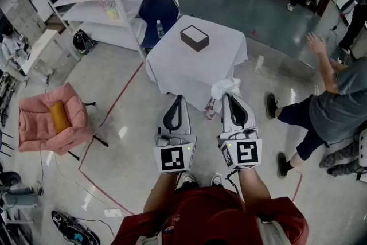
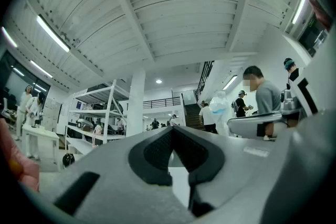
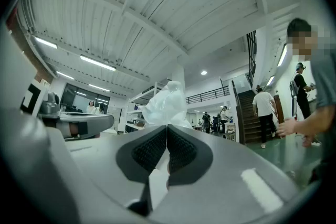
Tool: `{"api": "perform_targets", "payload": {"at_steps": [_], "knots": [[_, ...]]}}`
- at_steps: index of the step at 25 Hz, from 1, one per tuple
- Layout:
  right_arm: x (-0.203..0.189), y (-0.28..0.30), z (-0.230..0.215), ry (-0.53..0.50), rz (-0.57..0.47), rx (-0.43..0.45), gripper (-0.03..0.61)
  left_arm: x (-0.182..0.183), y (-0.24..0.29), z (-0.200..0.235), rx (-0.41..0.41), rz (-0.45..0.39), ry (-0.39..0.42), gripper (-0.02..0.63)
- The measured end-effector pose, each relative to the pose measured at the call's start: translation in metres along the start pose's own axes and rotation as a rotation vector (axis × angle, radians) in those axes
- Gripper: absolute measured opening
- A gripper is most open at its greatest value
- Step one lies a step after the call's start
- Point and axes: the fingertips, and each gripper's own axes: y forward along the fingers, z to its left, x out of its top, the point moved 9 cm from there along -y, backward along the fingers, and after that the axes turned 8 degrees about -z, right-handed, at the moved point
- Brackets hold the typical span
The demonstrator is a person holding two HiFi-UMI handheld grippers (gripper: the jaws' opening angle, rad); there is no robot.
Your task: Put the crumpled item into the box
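The crumpled white plastic wad (image 3: 167, 105) is pinched in the right hand-held gripper (image 3: 167, 128), sticking up past its closed tips. From the head view it hangs over the near edge of the white-clothed tabletop (image 1: 172, 63), well apart from the dark box (image 1: 195, 38) sitting farther back. The left hand-held gripper (image 2: 171, 129) is just beside the right one, jaws together with nothing in them. A bystander (image 1: 332, 103) stands off to the right, and a pink armchair (image 1: 51, 120) sits on the floor to the left.
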Motion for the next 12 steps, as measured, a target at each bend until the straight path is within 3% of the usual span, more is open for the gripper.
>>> {"api": "perform_targets", "payload": {"at_steps": [12], "knots": [[0.008,-0.026,-0.045,0.04,-0.012,0.033,0.006,0.01,0.007,-0.062,0.065,-0.032,0.008,0.003]]}}
